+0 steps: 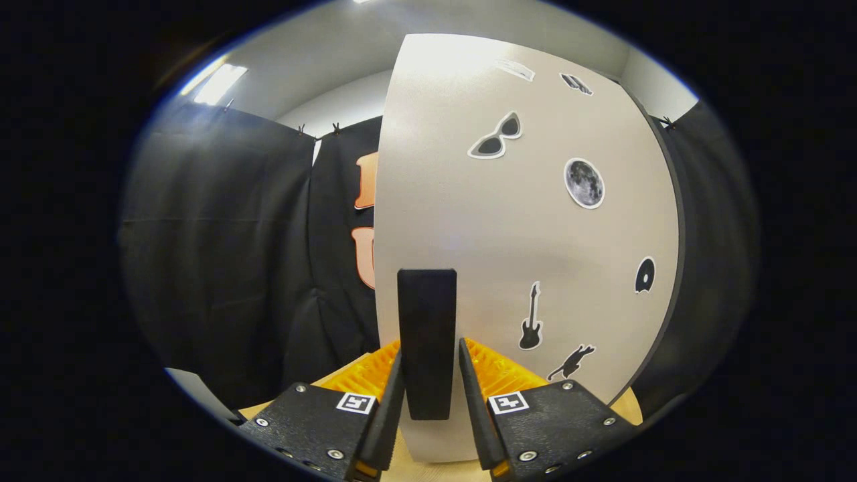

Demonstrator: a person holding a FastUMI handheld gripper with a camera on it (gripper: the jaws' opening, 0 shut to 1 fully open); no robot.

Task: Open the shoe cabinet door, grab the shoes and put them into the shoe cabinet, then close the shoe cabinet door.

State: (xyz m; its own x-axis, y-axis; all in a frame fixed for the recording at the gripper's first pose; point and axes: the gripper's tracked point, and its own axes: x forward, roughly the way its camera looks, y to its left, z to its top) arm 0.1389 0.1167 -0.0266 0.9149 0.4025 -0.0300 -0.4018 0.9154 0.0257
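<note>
The shoe cabinet door (529,221) is a pale grey panel with small stickers: sunglasses, a moon, a guitar, a disc. It stands straight ahead and close. A dark upright bar handle (427,314) is fixed near the door's left edge. My gripper (428,375) has one finger on each side of that handle, both pressing against it, so it is shut on the handle. Whether the door is ajar or flush I cannot tell.
Black booth cloth (221,268) hangs to the left of the door and a strip of it to the right. A light wooden surface (415,465) lies below the fingers. A pale flat object (194,388) sits low on the left.
</note>
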